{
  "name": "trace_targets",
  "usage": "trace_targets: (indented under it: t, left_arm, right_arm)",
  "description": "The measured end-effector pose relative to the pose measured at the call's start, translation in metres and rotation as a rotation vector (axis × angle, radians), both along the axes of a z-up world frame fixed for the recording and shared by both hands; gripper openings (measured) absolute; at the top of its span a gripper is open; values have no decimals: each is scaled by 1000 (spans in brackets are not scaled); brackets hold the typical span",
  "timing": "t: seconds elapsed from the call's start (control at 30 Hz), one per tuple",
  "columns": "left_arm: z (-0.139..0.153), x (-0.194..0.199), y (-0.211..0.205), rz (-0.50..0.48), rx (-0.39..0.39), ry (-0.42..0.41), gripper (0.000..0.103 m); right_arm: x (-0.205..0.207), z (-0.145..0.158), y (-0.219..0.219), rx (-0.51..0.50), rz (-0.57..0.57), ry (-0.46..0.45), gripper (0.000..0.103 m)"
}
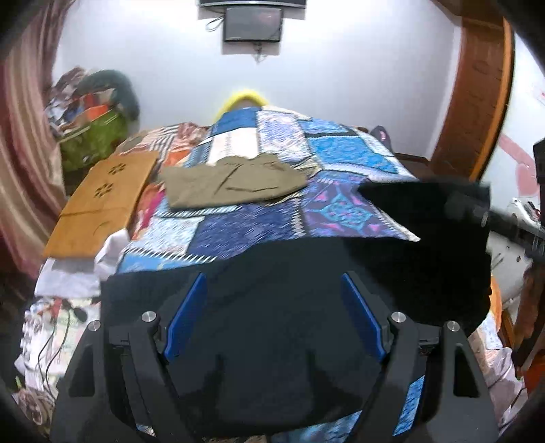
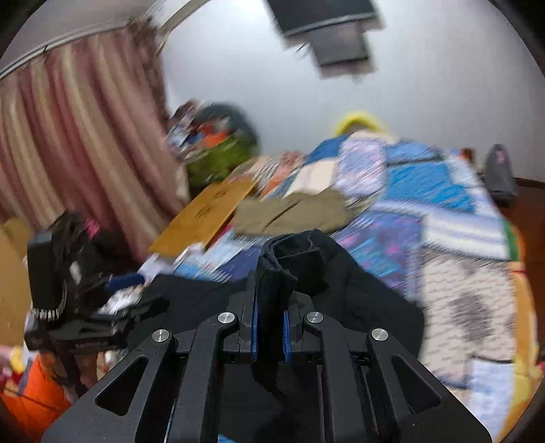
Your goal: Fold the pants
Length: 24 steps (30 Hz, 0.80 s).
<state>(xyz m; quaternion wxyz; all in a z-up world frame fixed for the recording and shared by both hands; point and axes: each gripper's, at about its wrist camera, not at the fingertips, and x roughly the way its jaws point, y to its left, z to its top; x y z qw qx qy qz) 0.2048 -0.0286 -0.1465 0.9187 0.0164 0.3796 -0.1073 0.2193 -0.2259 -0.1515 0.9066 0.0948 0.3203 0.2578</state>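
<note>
Pinching: right gripper point(image 2: 270, 289) has its jaws pressed together on a bunched fold of the black pants point(image 2: 357, 283), cloth standing up between the blue pads point(image 2: 253, 327).
Left gripper point(image 1: 274, 317): jaws spread wide, blue pads point(image 1: 185, 317) well apart; black cloth lies under and between them, but no pad presses on it — nothing is gripped.
Pants point(image 1: 272, 306): spread dark over the near part of the bed, one corner lifted off to the right side in the left wrist view, where the other gripper's dark shape shows at the cloth's edge.
Bed: covered by a blue patchwork quilt point(image 1: 238, 231), which shows beyond the black cloth.
Olive garment point(image 1: 235, 184): folded, lying flat on the quilt farther back, apart from the pants.
Brown board point(image 1: 102, 204): on the bed's left edge, just beside the olive garment.
Curtain point(image 2: 78, 136): pink striped, hanging at the left.
Wall: white, with a dark screen point(image 1: 253, 24) mounted high — and a yellow thing point(image 1: 243, 98) at the bed's far end.
Sharpness: right wrist view is smeared; fine detail there cannot be told.
</note>
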Motion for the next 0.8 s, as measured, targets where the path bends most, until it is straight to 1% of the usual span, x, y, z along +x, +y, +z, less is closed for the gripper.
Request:
trace_targets:
  t: [0.1,0.2,0.23,0.27,0.33,0.37,0.4,0.43,0.5,0.6,0.7,0.73,0.77,0.8]
  left_arm:
    - [-8,-2,11,25,-2,20,80]
    - [-16,-3,17,39,-7,41,80]
    - [-18,-3,18,40,-7,45,80]
    - [-19,-4,17,41,-6,46,80]
    - [-21,-4,15,39,2,46,80]
    - [-21,-4,13,36,7,44,80]
    - [-21,-3,10,32,9,42,80]
    - [-21,-2,9,27,9,41,80]
    - [-19,0,2,15,9,35,80]
    - [-14,3,-10,-11,10,17,80]
    - [-12,8,-26,-52,8,10,80]
    - [-13,11,-34,-71,7,9,78]
    - [-14,14,-41,-86,11,11,72]
    - [-16,16,-49,-103,17,16,68]
  right_arm:
    - [-4,-31,33,-36,91,70,9]
    - [-7,-63,56,-84,149,144,10]
    - [-6,-72,60,-98,160,169,14]
    - [-6,-81,65,-114,166,193,15]
    - [-4,-90,71,-144,176,236,25]
    - [-3,-89,72,-150,183,243,29]
    - [-4,-86,72,-144,197,240,37]
    - [-5,-81,69,-139,200,231,41]
    - [-10,-71,64,-140,187,202,42]
    - [-13,-47,41,-131,148,148,42]
    - [-8,-30,15,-177,69,90,42]
    - [-5,-25,2,-201,33,65,42]
    - [0,-23,-8,-221,6,52,42]
    - [4,-23,-17,-235,-13,49,42]
